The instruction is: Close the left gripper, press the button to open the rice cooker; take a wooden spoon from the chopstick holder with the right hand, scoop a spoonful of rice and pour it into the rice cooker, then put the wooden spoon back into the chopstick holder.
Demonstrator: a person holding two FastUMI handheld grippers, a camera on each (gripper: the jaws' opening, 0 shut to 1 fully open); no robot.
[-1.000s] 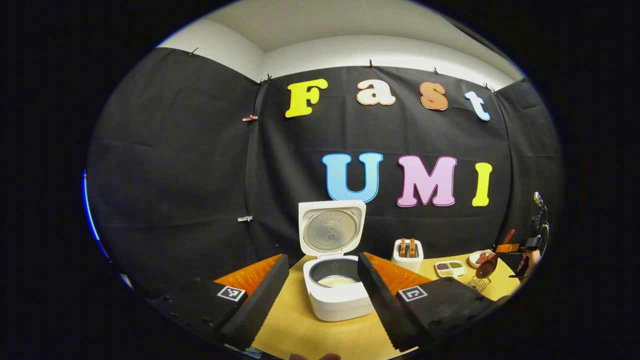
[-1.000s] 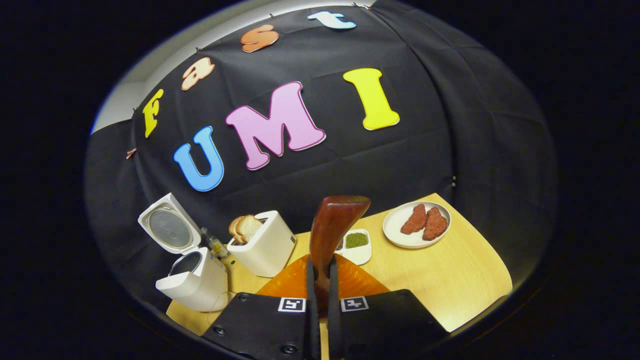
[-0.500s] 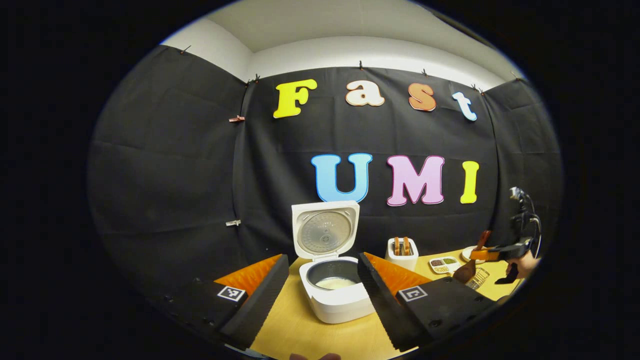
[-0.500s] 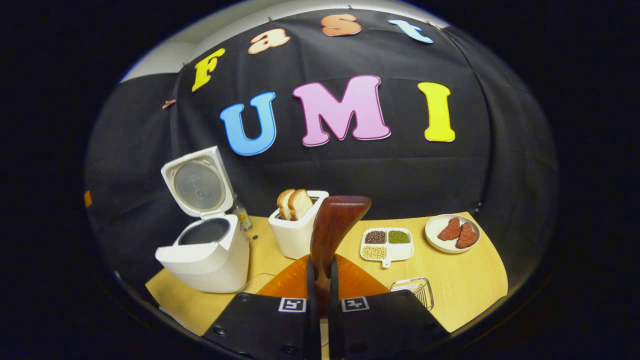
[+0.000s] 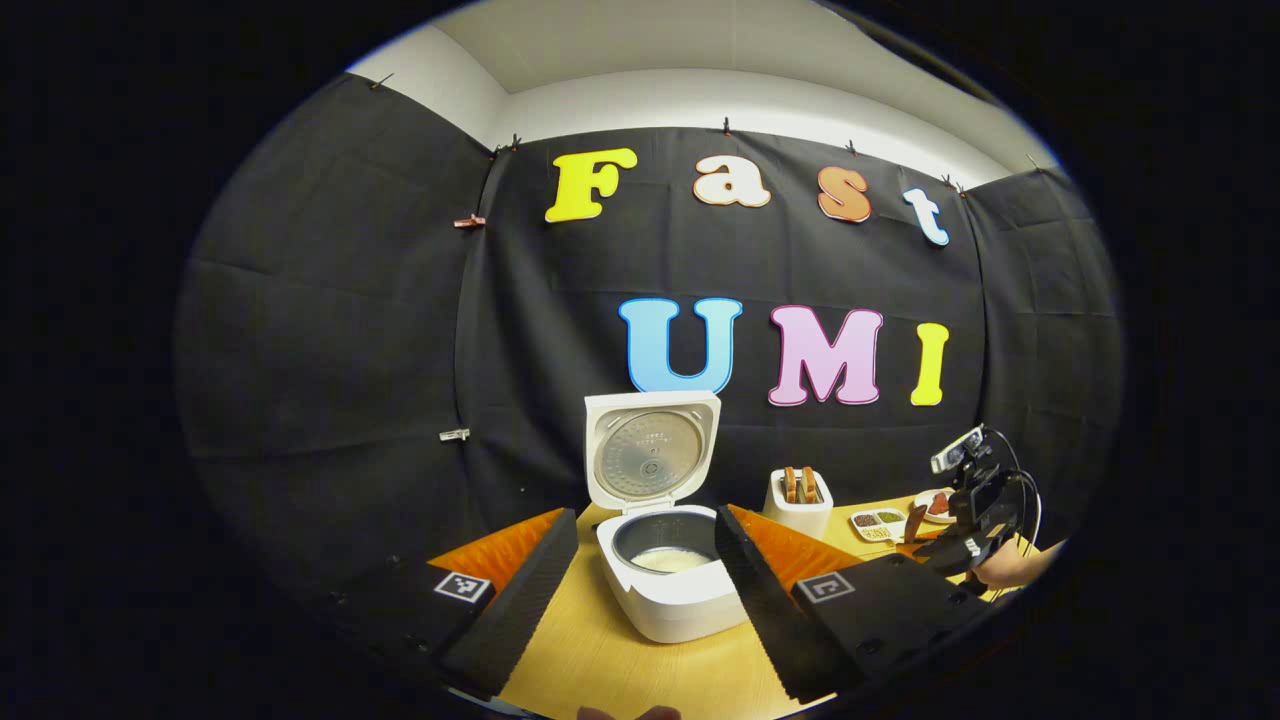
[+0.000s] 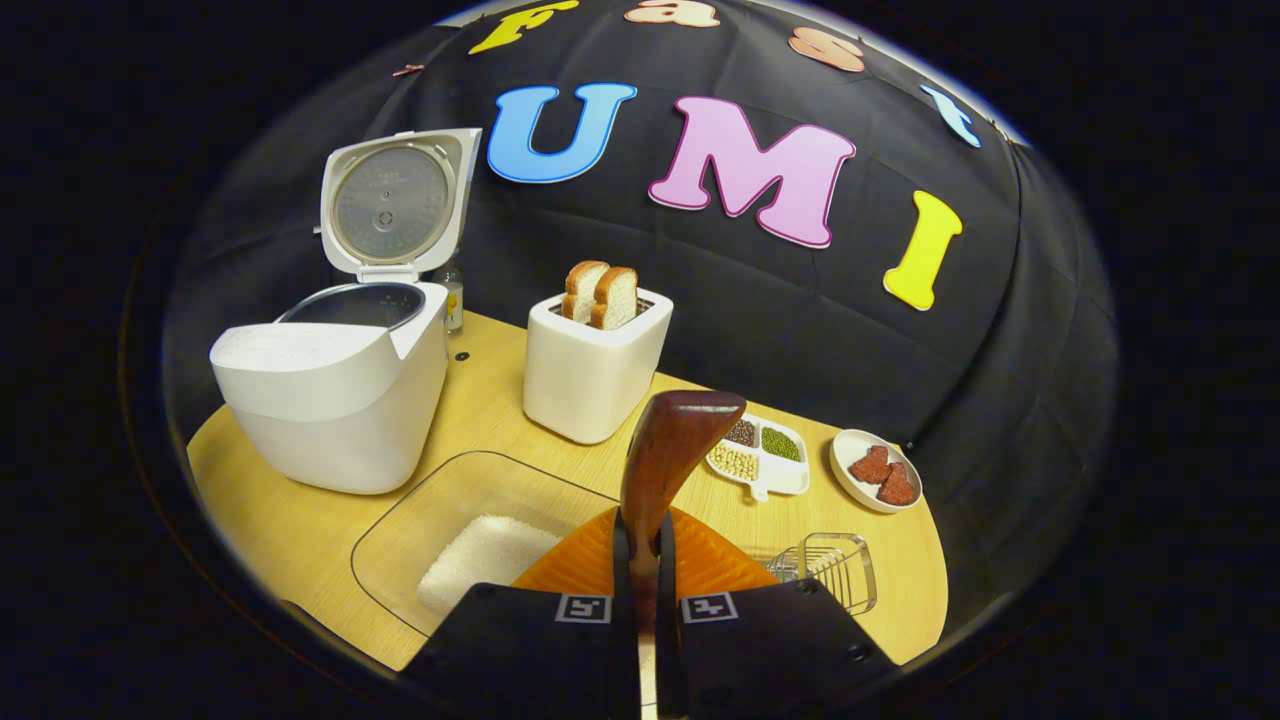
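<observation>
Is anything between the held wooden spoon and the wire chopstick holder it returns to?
Nothing visible does. The brown wooden spoon, clamped in the right gripper, is beside the wire chopstick holder, whose top looks open.

The left gripper view faces the open rice cooker (image 5: 668, 560) level from nearby. The right gripper view looks down from the table's (image 6: 300, 530) right, sharing cooker and toaster (image 6: 590, 370).

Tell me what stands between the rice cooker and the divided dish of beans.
In the right gripper view, the white toaster with two bread slices stands between the rice cooker and the divided dish. The left gripper view shows the same order.
</observation>
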